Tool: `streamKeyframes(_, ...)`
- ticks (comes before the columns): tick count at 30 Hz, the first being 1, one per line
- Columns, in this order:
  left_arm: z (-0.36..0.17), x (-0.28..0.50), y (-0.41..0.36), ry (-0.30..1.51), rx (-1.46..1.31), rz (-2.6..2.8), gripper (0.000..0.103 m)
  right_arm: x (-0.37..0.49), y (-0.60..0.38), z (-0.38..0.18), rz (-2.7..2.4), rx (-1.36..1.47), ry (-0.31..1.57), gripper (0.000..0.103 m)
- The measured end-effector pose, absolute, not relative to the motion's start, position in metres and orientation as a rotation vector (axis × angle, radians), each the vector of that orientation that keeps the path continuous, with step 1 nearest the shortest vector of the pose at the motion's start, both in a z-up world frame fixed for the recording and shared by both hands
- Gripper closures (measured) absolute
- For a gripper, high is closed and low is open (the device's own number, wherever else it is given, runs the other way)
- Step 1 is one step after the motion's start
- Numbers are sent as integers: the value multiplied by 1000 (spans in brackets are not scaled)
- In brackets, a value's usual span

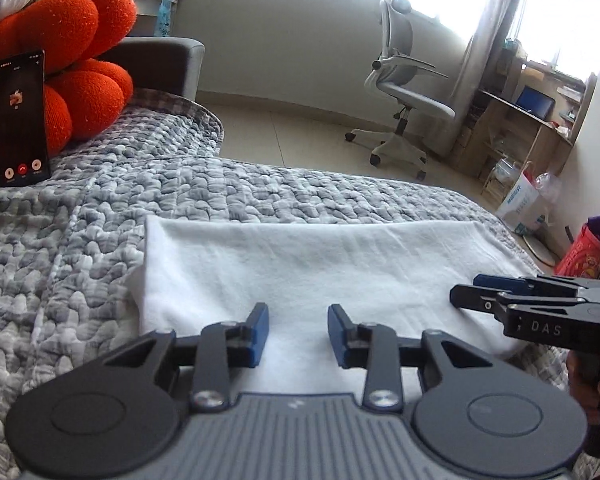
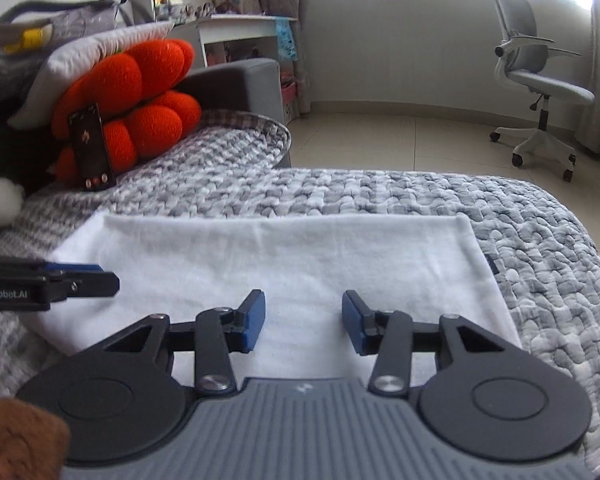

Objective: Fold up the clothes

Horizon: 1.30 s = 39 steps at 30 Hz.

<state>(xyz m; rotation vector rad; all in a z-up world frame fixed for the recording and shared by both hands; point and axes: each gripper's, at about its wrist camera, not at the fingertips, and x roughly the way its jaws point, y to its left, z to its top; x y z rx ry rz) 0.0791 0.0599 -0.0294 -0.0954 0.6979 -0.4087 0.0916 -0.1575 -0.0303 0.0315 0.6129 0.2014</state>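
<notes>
Both claws apart, empty, over white folded cloth.
Right claw reads "DAS"; left claw reads "enRobot.AI".

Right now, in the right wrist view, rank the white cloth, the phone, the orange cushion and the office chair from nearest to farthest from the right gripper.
1. white cloth, directly under the right gripper.
2. phone, far left, propped up.
3. orange cushion, just behind the phone.
4. office chair, far right, across the floor.
</notes>
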Motion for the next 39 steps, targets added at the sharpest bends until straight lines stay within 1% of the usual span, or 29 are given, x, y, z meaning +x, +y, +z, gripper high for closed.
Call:
streamKeyframes(2,-29,78,68,709,-97,-412,73,89,-163,-33,215,8,610,56)
streamKeyframes(6,-28,78,96,766,-199,-418,84,81,-184,-34,248,44,612,58)
streamKeyframes(8,-28,77,109,788,-279,-419,85,76,-193,-34,271,72,613,58)
streamKeyframes(14,-25,68,145,835,-564,-380,84,61,-214,-26,313,146,626,58)
streamKeyframes(16,-24,65,154,855,-650,-363,78,56,-217,-21,316,169,630,55)
streamKeyframes(17,-23,63,156,867,-682,-358,71,54,-217,-18,318,180,633,53)
streamKeyframes(18,-23,62,157,886,-706,-357,69,52,-217,-16,321,189,638,50)
streamKeyframes(19,-23,61,158,905,-725,-353,67,51,-216,-13,322,192,640,48)
streamKeyframes(20,-22,60,158,923,-734,-346,63,49,-214,-11,323,190,641,47)
streamKeyframes(22,-20,57,154,945,-730,-334,56,46,-210,-7,315,182,649,46)
streamKeyframes(23,-19,56,153,956,-719,-326,49,46,-207,-5,308,185,655,46)
streamKeyframes(24,-19,55,151,967,-709,-317,45,46,-205,-4,302,193,660,46)
streamKeyframes(26,-19,54,150,992,-700,-305,40,49,-202,-2,290,223,680,46)
streamKeyframes(28,-25,56,151,1029,-725,-291,38,52,-200,-2,281,266,704,46)
streamKeyframes(33,-46,59,144,1124,-835,-267,37,58,-195,-4,270,335,736,46)
streamKeyframes(39,-49,49,134,1036,-931,-129,36,67,-183,-6,253,341,743,46)
